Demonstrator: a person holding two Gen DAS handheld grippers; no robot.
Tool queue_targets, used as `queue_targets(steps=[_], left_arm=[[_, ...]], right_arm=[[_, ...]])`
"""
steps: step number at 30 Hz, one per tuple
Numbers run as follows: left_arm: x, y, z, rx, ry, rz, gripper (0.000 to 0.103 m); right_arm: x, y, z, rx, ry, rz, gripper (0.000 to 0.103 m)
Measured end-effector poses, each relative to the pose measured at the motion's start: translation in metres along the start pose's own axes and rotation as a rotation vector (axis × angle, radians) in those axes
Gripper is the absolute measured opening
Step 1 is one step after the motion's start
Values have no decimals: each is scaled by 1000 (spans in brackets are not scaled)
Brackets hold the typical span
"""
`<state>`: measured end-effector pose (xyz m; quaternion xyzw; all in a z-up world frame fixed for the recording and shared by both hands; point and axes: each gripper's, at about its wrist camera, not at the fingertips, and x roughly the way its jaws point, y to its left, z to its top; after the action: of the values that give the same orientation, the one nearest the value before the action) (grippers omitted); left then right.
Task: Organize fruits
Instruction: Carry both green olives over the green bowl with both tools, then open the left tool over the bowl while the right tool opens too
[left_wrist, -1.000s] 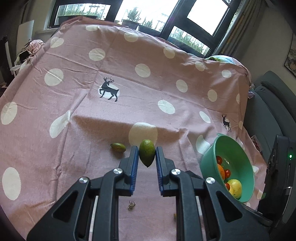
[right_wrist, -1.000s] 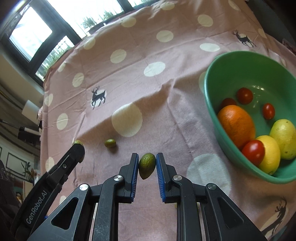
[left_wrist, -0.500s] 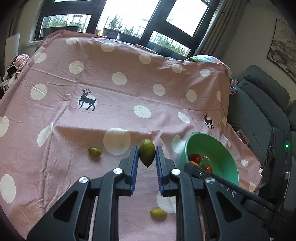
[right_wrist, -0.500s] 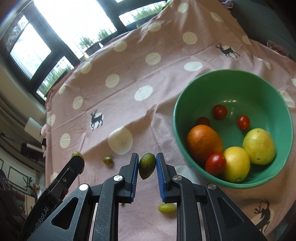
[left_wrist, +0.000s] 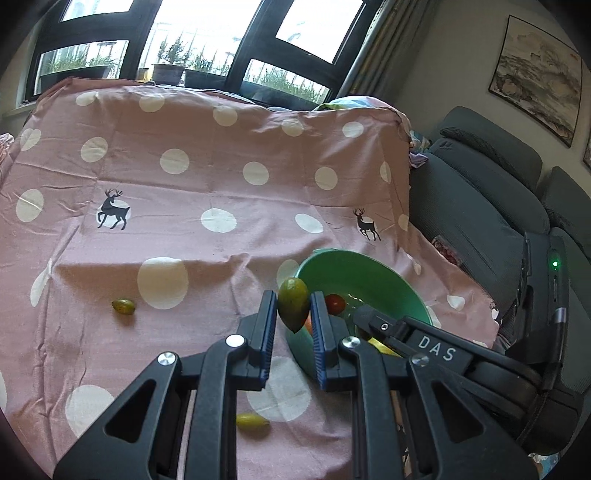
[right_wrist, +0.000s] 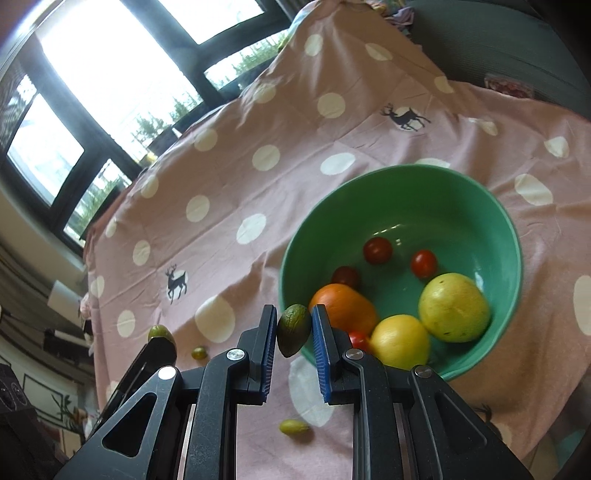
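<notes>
Moved closer to green bowl (right_wrist: 402, 177) since earlier frame, both tools. Left tool (left_wrist: 293, 314) pinching green fruit (left_wrist: 293, 303) above bowl's near rim. Right tool (right_wrist: 294, 325) pinching darker green fruit (right_wrist: 293, 329) just beside bowl's rim. On pink dotted cloth (left_wrist: 221, 155), two small olive fruits (left_wrist: 123, 306) (left_wrist: 252, 421) well apart.

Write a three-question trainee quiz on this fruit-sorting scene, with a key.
1. True or false: the left gripper is open and holds nothing.
2. How many small green fruits lie loose on the pink cloth? A) none B) two C) five
3. Fill in: the right gripper holds its green fruit near the rim of the ____.

Key: 1. False; it is shut on a green fruit. 2. B: one far out to the left, one below the grippers. 3. green bowl, which already holds an orange, two yellow fruits and cherry tomatoes.
</notes>
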<state>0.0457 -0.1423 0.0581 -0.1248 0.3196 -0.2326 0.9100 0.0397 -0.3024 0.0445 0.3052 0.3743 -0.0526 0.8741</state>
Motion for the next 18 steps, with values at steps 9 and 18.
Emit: queue_targets(steps=[9, 18], left_arm=[[16, -19, -3, 19, 33, -87, 18], [47, -43, -11, 41, 117, -180, 18]], right_arm=[[-12, -32, 8, 77, -35, -36, 21], [-17, -61, 16, 129, -54, -122, 21]])
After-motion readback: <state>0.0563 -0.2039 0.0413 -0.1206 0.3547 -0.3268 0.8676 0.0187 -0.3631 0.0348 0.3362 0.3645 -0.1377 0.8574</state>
